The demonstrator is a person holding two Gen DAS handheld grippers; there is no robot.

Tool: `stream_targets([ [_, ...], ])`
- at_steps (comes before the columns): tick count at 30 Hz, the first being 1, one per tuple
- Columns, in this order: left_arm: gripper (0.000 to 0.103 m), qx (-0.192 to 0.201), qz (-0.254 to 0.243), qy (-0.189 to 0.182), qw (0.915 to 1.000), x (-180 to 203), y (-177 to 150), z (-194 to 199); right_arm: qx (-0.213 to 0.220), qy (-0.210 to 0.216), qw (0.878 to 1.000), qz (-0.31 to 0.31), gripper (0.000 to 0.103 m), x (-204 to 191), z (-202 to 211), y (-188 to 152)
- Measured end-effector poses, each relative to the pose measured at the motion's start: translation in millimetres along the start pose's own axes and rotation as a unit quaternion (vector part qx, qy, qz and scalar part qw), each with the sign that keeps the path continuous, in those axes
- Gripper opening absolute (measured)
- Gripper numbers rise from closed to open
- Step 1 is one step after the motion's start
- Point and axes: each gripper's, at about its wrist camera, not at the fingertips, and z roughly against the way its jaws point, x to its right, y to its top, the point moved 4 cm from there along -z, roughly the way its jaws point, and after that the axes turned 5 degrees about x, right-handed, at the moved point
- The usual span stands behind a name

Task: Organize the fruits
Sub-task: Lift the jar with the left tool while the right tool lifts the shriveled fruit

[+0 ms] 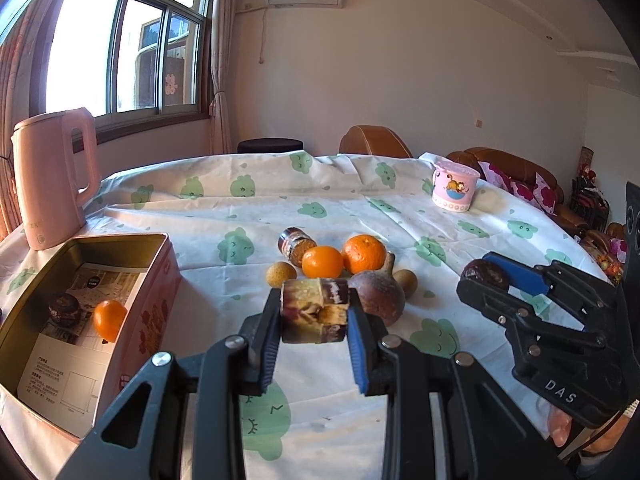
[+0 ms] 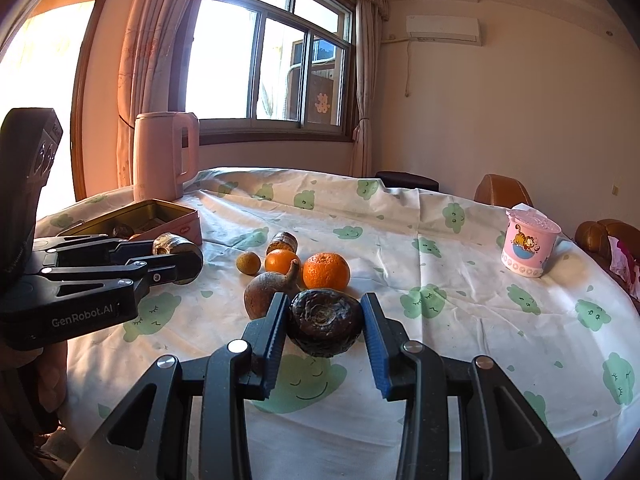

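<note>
My left gripper (image 1: 315, 300) is shut on a short sugarcane piece (image 1: 312, 316), held just off the cloth in front of the fruit pile. In the right wrist view the left gripper (image 2: 182, 258) hangs beside the pink tin (image 2: 176, 220). My right gripper (image 2: 325, 304) is shut on a dark wrinkled water chestnut (image 2: 326, 322); from the left wrist view the right gripper (image 1: 478, 280) is at the right. On the cloth lie two oranges (image 1: 322, 262) (image 1: 364, 254), two longans (image 1: 277, 274) (image 1: 406, 280), a brown stemmed fruit (image 1: 378, 298) and another sugarcane piece (image 1: 294, 246).
The open pink tin (image 1: 160, 280) at the left holds an orange (image 1: 109, 318) and a dark chestnut (image 1: 64, 310). A pink kettle (image 1: 52, 176) stands behind it. A pink cartoon cup (image 1: 454, 190) sits far right. Chairs and a sofa ring the round table (image 1: 280, 200).
</note>
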Motion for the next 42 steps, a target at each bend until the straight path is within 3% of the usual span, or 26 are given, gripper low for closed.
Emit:
stream_targets([
  [42,0.031,0.06,-0.009,0.022,0.9979,0.7,5.3,20.1,0.041,0.002,0.999,0.0,0.039,0.8,12.6,1.9],
])
